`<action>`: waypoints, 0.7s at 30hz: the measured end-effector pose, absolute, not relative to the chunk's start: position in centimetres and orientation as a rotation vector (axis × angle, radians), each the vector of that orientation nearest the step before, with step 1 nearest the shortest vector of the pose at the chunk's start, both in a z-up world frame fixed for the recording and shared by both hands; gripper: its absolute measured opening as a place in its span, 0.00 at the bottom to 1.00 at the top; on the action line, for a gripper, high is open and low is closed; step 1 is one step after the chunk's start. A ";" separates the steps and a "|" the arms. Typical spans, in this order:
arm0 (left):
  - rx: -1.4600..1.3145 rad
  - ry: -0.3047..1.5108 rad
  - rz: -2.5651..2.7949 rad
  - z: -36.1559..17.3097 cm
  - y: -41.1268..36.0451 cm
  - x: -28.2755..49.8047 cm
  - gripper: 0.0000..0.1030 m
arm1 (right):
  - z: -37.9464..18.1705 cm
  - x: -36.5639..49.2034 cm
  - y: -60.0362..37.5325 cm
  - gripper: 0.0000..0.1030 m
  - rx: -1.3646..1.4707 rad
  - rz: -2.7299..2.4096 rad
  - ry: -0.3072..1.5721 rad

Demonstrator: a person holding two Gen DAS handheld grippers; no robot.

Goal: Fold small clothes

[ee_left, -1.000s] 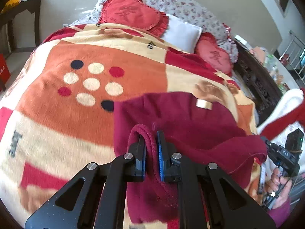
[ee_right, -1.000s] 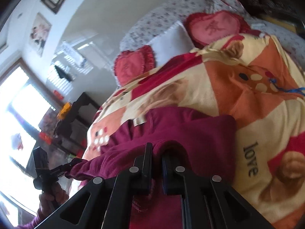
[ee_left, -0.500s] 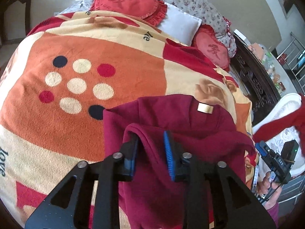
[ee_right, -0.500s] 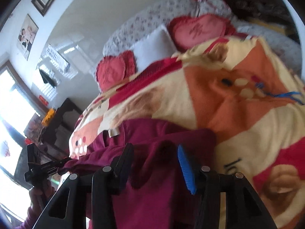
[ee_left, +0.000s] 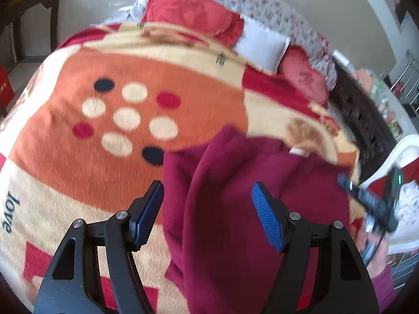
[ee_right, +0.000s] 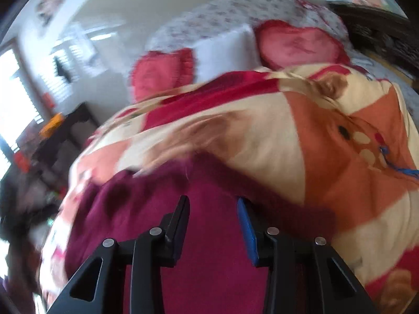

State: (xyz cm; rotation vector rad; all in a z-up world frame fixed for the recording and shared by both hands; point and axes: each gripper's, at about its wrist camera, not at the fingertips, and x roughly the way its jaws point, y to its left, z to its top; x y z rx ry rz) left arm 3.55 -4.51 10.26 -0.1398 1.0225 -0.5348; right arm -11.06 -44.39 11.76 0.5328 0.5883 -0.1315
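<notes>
A dark red garment (ee_left: 235, 209) lies on the patterned blanket (ee_left: 91, 170) of a bed, with a raised fold running up its middle. My left gripper (ee_left: 207, 209) is open wide above it, one finger on each side of the fold, holding nothing. In the right wrist view the same garment (ee_right: 209, 261) fills the lower middle, and my right gripper (ee_right: 213, 222) is open just above it, empty. The right gripper also shows at the right edge of the left wrist view (ee_left: 371, 204). Both views are blurred.
Red heart-shaped cushions (ee_left: 191, 13) and a white pillow (ee_left: 262, 47) sit at the head of the bed. A dark carved headboard (ee_left: 366, 130) runs along the right side. A dark table (ee_right: 60, 136) stands by the window past the far side of the bed.
Both grippers were shut on the garment's edge a second ago. They have opened and let it go, and the cloth now lies on the blanket. Both cameras have shifted.
</notes>
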 end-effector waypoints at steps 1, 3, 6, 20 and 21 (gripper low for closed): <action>-0.122 1.039 -0.520 9.6 -4.7 3.5 0.68 | 11.3 -10.3 -44.9 0.35 0.558 -0.130 0.600; -0.110 1.056 -0.517 8.9 -4.8 3.3 0.68 | 10.9 -9.6 -45.2 0.35 0.573 -0.137 0.616; -0.094 1.071 -0.519 8.5 -4.5 2.5 0.68 | 11.7 -10.8 -44.7 0.36 0.546 -0.129 0.612; -0.001 1.135 -0.744 7.2 0.1 -6.0 0.68 | 8.9 -25.8 -41.8 0.46 0.481 -0.058 0.659; 0.018 1.127 -0.753 7.0 0.1 -6.5 0.68 | 8.4 -26.2 -41.8 0.46 0.497 -0.054 0.661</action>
